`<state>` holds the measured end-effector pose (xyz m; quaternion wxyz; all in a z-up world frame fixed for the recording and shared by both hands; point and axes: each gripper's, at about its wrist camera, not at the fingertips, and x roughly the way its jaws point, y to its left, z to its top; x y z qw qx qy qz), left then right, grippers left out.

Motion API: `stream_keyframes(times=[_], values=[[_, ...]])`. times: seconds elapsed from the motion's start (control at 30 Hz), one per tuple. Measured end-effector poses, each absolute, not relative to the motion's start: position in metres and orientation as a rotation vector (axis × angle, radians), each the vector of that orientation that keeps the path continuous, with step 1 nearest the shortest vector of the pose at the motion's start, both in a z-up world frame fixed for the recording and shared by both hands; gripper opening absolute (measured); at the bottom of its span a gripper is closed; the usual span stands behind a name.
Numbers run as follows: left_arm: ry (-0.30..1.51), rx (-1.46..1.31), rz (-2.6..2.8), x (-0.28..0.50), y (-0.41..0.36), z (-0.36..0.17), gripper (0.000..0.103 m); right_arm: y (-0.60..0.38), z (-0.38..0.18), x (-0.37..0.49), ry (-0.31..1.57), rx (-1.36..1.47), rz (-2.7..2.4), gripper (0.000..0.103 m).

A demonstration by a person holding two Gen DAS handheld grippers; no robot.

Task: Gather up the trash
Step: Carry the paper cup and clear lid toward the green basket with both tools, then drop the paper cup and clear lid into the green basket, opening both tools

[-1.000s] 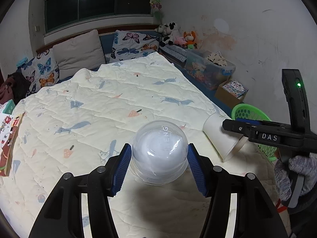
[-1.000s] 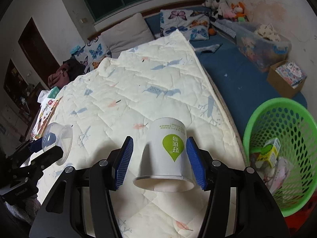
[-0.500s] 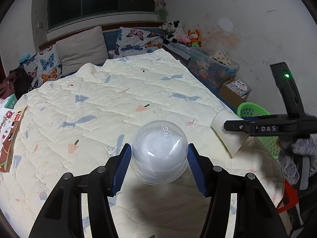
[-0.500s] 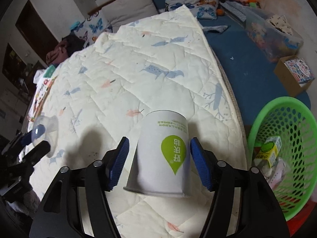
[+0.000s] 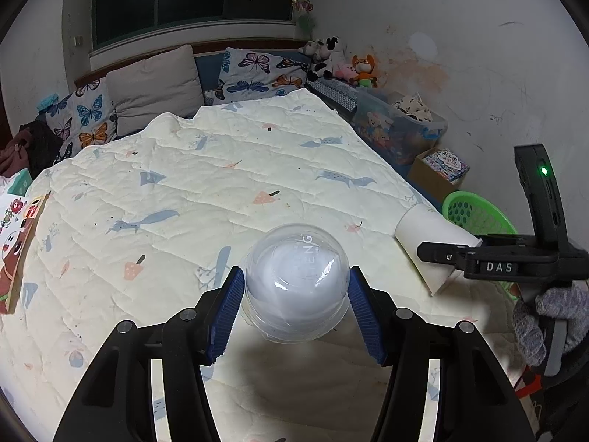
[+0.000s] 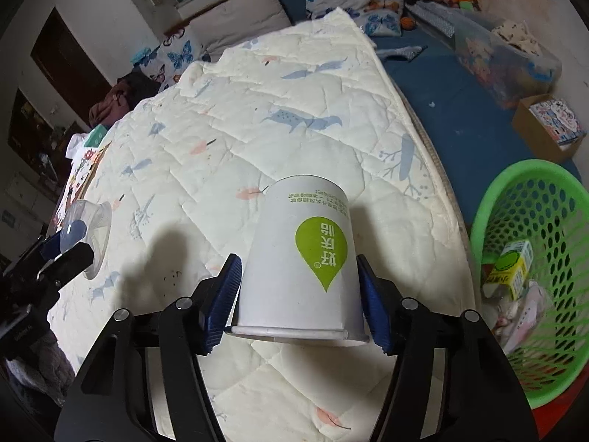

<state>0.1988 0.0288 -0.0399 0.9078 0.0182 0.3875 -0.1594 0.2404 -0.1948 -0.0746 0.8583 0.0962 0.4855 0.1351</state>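
Observation:
A clear plastic dome lid (image 5: 294, 283) hangs above the quilted bed, with my left gripper (image 5: 295, 274) shut on it, blue pads pressed to both its sides. The right wrist view shows the same lid (image 6: 88, 224) at the far left. A white paper cup (image 6: 294, 258) with a green drop logo sits upside down and tilted between the pads of my right gripper (image 6: 297, 263). Its jaws are closing on the cup, and both pads touch its sides. In the left wrist view the cup (image 5: 423, 232) is held near the bed's right edge, close to the green basket (image 5: 475, 199).
The green mesh basket (image 6: 533, 180) stands on the floor right of the bed, with a yellow-green carton (image 6: 511, 269) and other scraps inside. A cardboard box (image 6: 541, 136) and a clear storage bin (image 6: 504, 59) line the wall. Pillows (image 5: 147, 84) lie at the bed's head; a gloved hand (image 5: 548, 313) holds the right gripper.
The right gripper's jaws spread a little and came back in around the paper cup, which now looms larger and nearer the basket. The left gripper kept its hold on the dome lid.

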Motion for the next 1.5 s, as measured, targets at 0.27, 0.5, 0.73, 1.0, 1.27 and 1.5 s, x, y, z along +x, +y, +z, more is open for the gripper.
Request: stream_keyframes(times=[0.27,0.5,0.73,1.0,1.27,1.5], values=[[0.796,0.037,-0.351,0.198,0.019,-0.038,0.056,-0.209,-0.058,0.219,0.973,0.222,0.27,0.058],[0.792,0.048,-0.398,0.195,-0.005,-0.036,0.056,-0.23,-0.043,0.195,0.93,0.205,0.227,0.058],[0.795,0.063,-0.454,0.193,-0.042,-0.034,0.056,-0.27,-0.04,0.176,0.914,0.215,0.145,0.058],[0.786,0.087,-0.526,0.192,-0.091,-0.023,0.056,-0.33,-0.048,0.161,0.922,0.231,0.009,0.059],[0.772,0.121,-0.568,0.194,-0.135,-0.013,0.056,-0.38,-0.074,0.162,0.953,0.256,-0.103,0.059],[0.776,0.16,-0.606,0.193,-0.174,-0.012,0.056,-0.411,-0.09,0.161,0.94,0.359,-0.128,0.062]])
